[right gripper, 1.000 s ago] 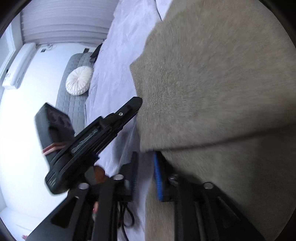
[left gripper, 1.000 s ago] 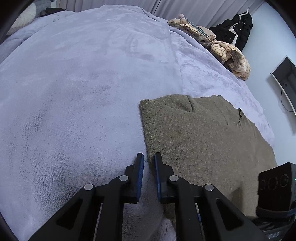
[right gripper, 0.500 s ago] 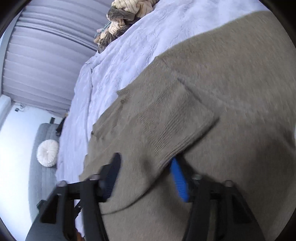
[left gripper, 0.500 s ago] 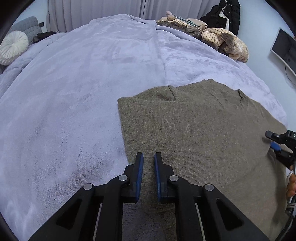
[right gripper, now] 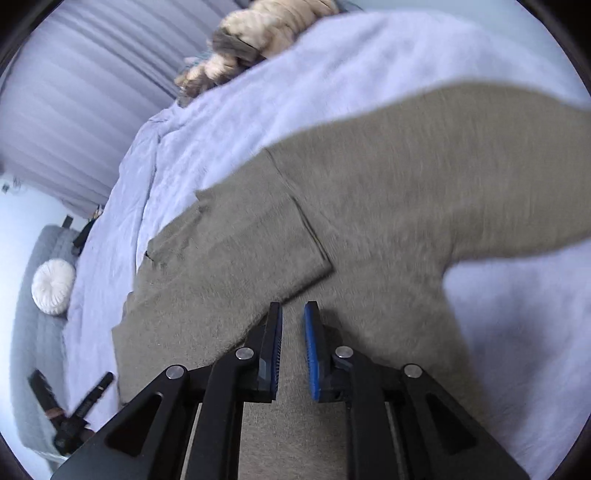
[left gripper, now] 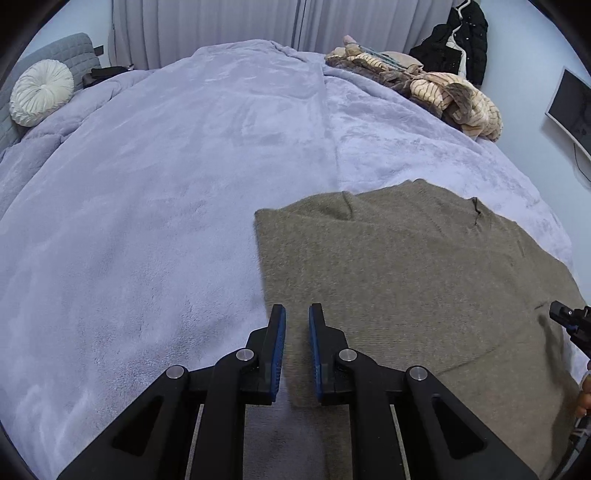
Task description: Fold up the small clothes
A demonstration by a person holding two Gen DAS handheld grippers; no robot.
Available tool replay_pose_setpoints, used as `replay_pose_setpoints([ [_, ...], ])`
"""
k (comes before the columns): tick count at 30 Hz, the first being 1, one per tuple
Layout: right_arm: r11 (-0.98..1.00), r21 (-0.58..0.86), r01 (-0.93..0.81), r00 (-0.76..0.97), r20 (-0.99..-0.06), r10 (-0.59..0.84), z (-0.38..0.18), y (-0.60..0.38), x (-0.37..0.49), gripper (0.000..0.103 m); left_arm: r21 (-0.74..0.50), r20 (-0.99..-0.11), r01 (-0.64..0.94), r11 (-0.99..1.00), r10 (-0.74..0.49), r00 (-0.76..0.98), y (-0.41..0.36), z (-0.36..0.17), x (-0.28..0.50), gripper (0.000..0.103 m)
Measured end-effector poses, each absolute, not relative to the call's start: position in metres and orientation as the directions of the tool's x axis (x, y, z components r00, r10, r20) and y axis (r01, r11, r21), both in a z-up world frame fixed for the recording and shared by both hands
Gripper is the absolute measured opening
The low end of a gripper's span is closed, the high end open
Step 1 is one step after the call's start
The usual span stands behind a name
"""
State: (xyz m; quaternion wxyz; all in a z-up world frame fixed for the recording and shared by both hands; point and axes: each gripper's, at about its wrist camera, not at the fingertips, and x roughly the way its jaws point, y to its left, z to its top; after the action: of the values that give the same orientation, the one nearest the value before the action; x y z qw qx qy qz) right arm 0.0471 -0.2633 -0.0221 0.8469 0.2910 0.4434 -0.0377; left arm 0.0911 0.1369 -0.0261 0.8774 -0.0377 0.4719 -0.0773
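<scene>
Wide bed (left gripper: 184, 177) under a lilac plush blanket (left gripper: 129, 240). Pleated pale curtains (left gripper: 221, 22) behind. Grey quilted headboard (left gripper: 74, 48) at left with a round white cushion (left gripper: 40, 92). Heap of striped clothes (left gripper: 443, 92) on the far corner. Black jacket (left gripper: 458, 44) hanging on the pale wall; monitor (left gripper: 569, 107) at right.

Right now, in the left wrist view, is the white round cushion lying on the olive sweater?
No: the white round cushion rests against the grey headboard at far left, well apart from the olive sweater.

Olive-brown sweater (left gripper: 406, 280) on a lavender blanket (left gripper: 147, 206); black tongs (left gripper: 295, 332) with blue pads (left gripper: 279, 343).
</scene>
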Motion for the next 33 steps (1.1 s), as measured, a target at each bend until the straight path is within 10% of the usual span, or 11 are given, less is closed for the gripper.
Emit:
replay_pose_setpoints([
  [13, 0.892, 0.387, 0.234, 0.606, -0.775, 0.177, -0.044, -0.269, 0.064, 0.010, -0.027, -0.845, 0.108, 0.994, -0.080, 0.529, 0.101, -0.058, 0.077, 0.014],
  [20, 0.813, 0.553, 0.181, 0.663, -0.679, 0.315, -0.030, -0.297, 0.017, 0.047, -0.028, -0.846, 0.074, 0.997, -0.063, 0.529, 0.098, -0.049, 0.065, 0.014],
  [33, 0.804, 0.589, 0.083, 0.680, -0.623, 0.386, -0.035, -0.308, -0.058, 0.055, -0.068, -0.869, 0.070, 0.995, -0.093, 0.486, 0.083, -0.043, -0.006, 0.014],
])
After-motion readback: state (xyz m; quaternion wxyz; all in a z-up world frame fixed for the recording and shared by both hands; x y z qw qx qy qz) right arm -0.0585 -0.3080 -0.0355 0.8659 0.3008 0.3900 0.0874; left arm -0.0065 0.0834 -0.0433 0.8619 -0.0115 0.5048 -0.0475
